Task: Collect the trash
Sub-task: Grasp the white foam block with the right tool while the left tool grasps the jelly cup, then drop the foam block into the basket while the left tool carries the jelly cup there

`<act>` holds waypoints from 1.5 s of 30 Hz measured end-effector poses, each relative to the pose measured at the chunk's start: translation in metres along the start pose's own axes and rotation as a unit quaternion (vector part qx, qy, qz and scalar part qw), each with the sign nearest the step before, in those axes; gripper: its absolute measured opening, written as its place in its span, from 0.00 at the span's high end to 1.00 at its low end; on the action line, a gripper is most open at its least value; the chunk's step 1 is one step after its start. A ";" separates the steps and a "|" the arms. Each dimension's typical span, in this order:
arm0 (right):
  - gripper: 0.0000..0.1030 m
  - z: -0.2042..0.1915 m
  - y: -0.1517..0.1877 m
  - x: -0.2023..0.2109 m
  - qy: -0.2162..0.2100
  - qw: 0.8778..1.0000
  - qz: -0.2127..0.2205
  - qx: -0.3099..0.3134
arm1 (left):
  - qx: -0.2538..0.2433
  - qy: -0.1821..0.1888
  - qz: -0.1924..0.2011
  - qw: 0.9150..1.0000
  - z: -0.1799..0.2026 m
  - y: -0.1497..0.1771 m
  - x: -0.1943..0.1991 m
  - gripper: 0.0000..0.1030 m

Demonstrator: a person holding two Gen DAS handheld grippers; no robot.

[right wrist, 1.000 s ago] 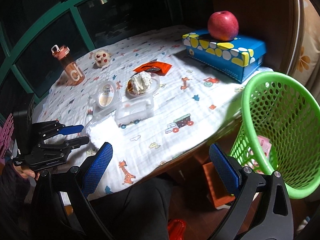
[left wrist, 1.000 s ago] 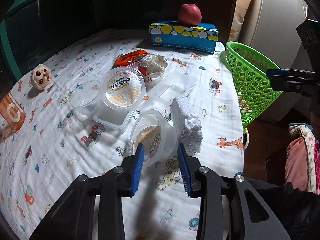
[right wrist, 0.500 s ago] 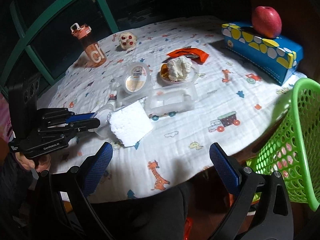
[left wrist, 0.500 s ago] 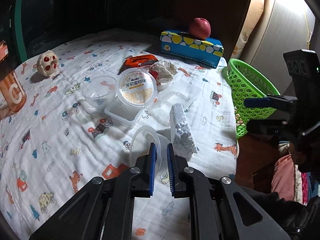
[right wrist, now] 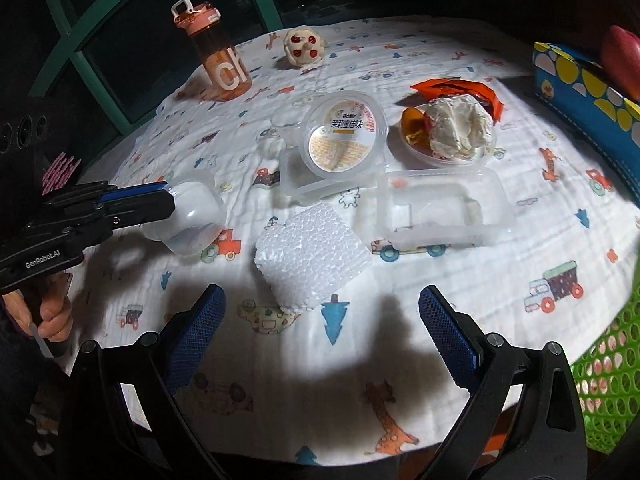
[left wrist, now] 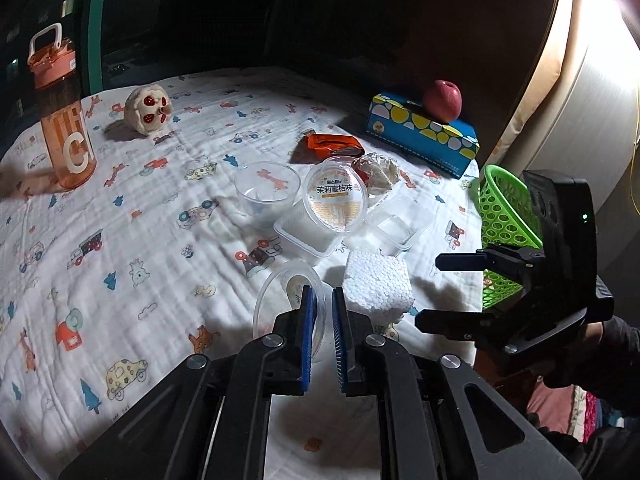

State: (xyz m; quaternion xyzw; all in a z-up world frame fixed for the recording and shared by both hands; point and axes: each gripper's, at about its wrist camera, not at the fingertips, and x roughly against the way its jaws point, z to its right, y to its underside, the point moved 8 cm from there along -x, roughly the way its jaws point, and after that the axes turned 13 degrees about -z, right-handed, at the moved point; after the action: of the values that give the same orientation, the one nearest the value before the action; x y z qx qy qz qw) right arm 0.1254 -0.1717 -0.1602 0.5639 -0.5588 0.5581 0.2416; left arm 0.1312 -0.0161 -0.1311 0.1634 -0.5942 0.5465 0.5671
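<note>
In the left wrist view the left claw (left wrist: pixel 320 312) is seen closed on the rim of a clear cup (left wrist: pixel 288 304), low in the middle of the frame; the cup's far wall is hidden behind the blue pads. In the right wrist view the same cup (right wrist: pixel 196 216) is shown at middle left, tipped on its side and raised off the cloth (right wrist: pixel 280 380), gripped by the left claw (right wrist: pixel 168 200). The hand (right wrist: pixel 48 312) beneath it is cut off by the left edge.

The right claw (right wrist: pixel 322 320) is held wide, with nothing between its pads; a foam block (right wrist: pixel 312 256) lies on the table just beyond them. In the left wrist view the right claw (left wrist: pixel 428 292) is seen only side-on, at lower right.

The basket (left wrist: pixel 504 216) is partly hidden behind the right claw there, and is cut off at the lower right corner of the right wrist view (right wrist: pixel 604 384); its contents are hard to make out.

Counted on the table: one foam block, one printed lid (right wrist: pixel 344 136), two clear trays (right wrist: pixel 436 208), one bowl (left wrist: pixel 267 188), one dish holding crumpled paper (right wrist: pixel 460 128), one orange wrapper (right wrist: pixel 456 90), one bottle (right wrist: pixel 216 56), one toy (right wrist: pixel 304 46), one box (left wrist: pixel 424 136) and one apple (left wrist: pixel 442 101), cut off at the right edge of the right wrist view.
</note>
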 end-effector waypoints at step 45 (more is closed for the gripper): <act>0.29 0.031 0.017 0.049 0.045 0.998 0.035 -0.029 | 0.001 -0.040 -0.081 0.996 0.006 0.010 -0.058 0.11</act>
State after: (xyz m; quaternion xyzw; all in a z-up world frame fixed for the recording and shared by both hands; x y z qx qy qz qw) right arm 0.1095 -0.2214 -0.1301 0.5108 -0.5827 0.5747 0.2632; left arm 0.1378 -0.0425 -0.1839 0.2333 -0.6004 0.4928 0.5850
